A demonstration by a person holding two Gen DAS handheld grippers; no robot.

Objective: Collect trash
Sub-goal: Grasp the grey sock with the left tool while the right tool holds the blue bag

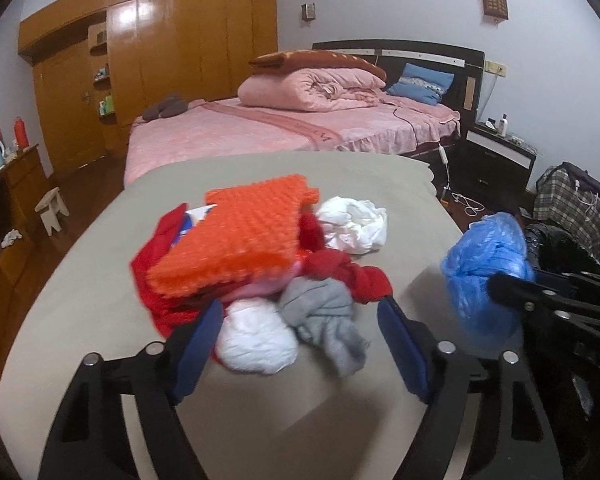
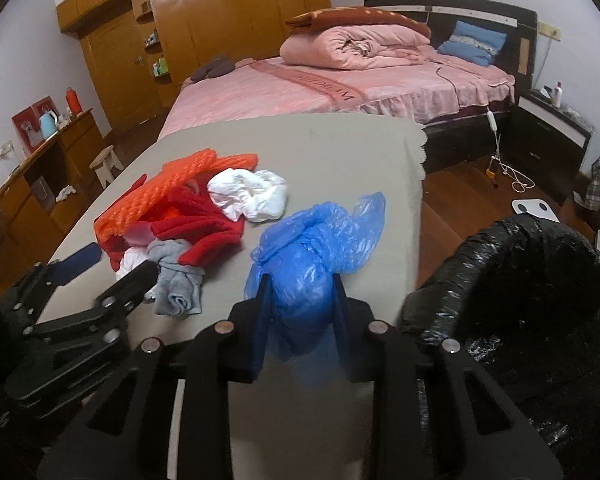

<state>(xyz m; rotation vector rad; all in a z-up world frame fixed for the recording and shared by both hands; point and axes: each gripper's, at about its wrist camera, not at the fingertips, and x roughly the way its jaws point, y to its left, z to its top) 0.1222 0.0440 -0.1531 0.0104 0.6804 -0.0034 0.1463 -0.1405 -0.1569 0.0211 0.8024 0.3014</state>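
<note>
A pile of litter lies on the beige-covered table (image 1: 100, 300): an orange bumpy mat (image 1: 240, 236), red cloth (image 1: 348, 276), a grey rag (image 1: 324, 316) and two white crumpled wads (image 1: 256, 340) (image 1: 352, 224). My left gripper (image 1: 298, 308) stands open over the near white wad and the grey rag, which lie between its blue pads; I see no pad pressing on them. My right gripper (image 2: 301, 280) is shut on a crumpled blue plastic bag (image 2: 316, 232), held above the table's right edge. The same bag (image 1: 484, 272) shows in the left wrist view.
A bin lined with a black bag (image 2: 520, 280) stands open just right of the table. Behind are a pink bed (image 1: 260, 128), a dark nightstand (image 1: 496, 156) and a wooden wardrobe (image 1: 172, 48). A small stool (image 1: 52, 208) and a wooden sideboard (image 1: 12, 208) are at the left.
</note>
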